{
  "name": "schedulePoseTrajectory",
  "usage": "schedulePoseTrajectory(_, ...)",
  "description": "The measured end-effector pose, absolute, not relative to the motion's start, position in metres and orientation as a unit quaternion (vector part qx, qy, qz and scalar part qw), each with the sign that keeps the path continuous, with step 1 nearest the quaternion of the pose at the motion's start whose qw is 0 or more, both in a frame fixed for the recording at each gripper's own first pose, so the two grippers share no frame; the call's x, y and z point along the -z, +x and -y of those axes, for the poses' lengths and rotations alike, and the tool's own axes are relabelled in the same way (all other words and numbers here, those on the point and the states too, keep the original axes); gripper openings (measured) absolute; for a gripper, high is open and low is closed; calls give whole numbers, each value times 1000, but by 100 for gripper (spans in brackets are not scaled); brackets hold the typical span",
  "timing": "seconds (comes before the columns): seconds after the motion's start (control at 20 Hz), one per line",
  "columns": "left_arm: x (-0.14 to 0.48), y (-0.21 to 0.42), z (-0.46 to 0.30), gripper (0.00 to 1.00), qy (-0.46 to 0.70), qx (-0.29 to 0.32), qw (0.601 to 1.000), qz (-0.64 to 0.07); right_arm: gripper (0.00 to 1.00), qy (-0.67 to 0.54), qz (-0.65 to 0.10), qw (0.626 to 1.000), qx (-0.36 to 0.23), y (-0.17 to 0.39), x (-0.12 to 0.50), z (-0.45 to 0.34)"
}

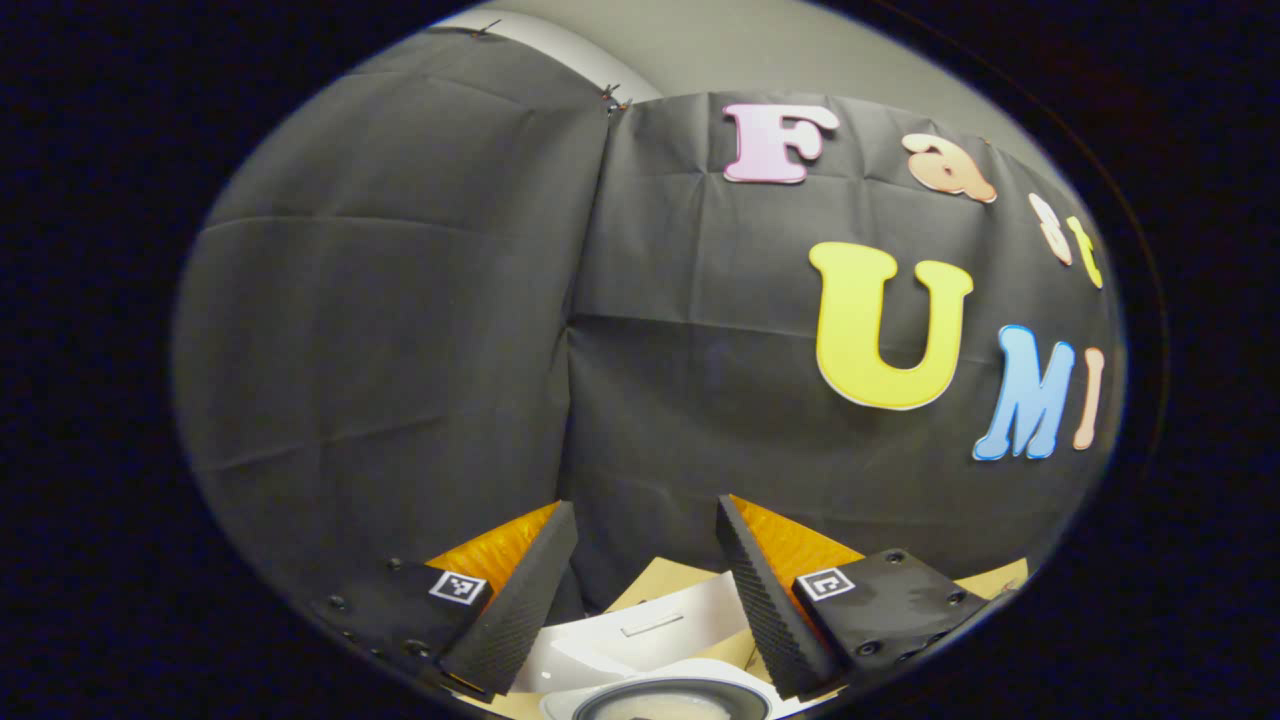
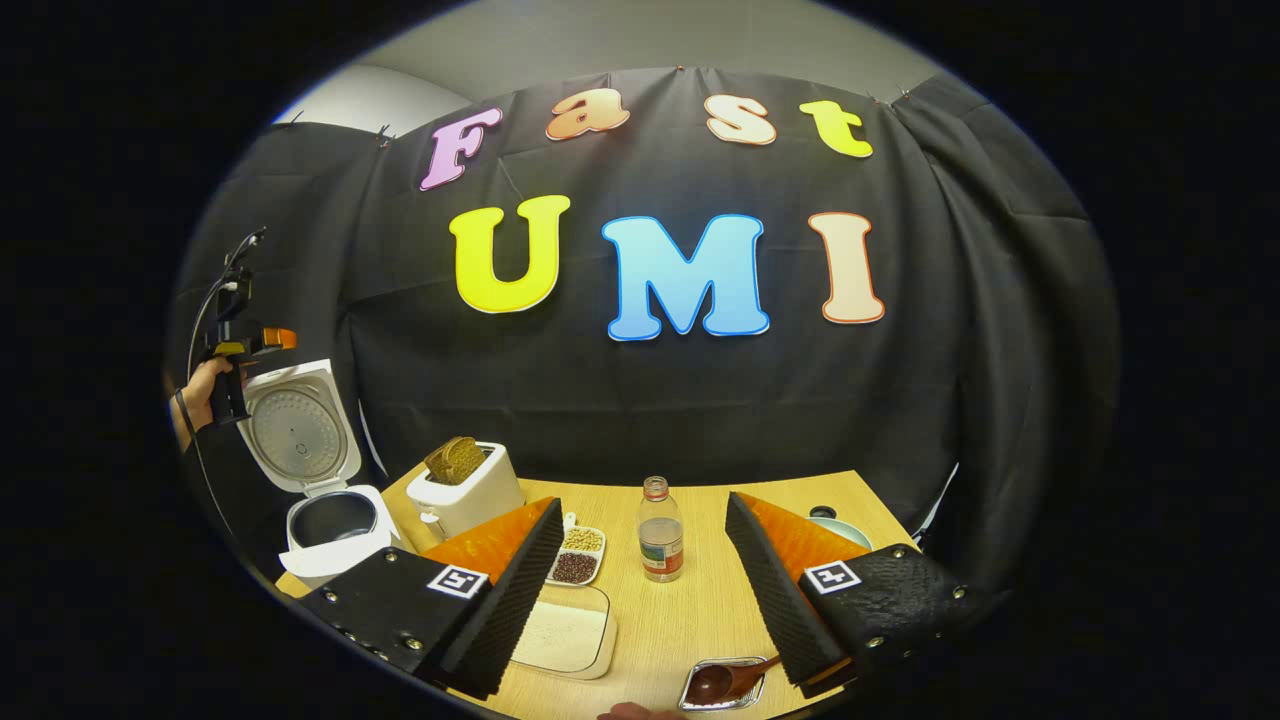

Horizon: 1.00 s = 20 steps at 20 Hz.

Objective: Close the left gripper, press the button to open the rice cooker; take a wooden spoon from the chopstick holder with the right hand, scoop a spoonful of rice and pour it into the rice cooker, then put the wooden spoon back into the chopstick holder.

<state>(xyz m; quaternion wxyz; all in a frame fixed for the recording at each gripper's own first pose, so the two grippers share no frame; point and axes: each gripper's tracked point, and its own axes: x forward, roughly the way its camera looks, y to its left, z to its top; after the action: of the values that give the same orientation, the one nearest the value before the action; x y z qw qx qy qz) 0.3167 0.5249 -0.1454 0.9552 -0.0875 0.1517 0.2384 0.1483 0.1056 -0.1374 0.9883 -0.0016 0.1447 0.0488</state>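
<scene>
Rice cooker (image 2: 318,505) already open. Right gripper (image 2: 640,610) released, 2 fingers spread wide; wooden spoon (image 2: 728,678) just below, nearer right finger, handle angled up-right. Left gripper (image 1: 640,590) released above cooker.

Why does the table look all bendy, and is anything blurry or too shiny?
Right gripper view: the fisheye lens bows the table edge and bends the wall folds near the rim; the middle is sharp, and light is soft and even with no harsh glare. Left gripper view: the rice cooker at the bottom is squashed and a bit soft; the wall is dim but clear.
</scene>
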Motion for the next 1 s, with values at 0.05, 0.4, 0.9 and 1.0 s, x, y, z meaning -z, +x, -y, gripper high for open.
schedulePoseTrajectory(0.05, 158, 314, -524, 97, -90, -243, 951, -169, 99, -3, -146, 988, -46, 149, 138, -104)
schedulePoseTrajectory(0.4, 161, 295, -496, 98, -77, -238, 950, -189, 99, 1, -142, 989, -52, 151, 137, -106)
schedulePoseTrajectory(0.9, 215, 244, -418, 100, -101, -225, 950, -193, 99, 11, -123, 991, -46, 145, 126, -99)
schedulePoseTrajectory(1.0, 227, 237, -405, 96, -97, -225, 950, -195, 99, 12, -125, 991, -47, 143, 127, -98)
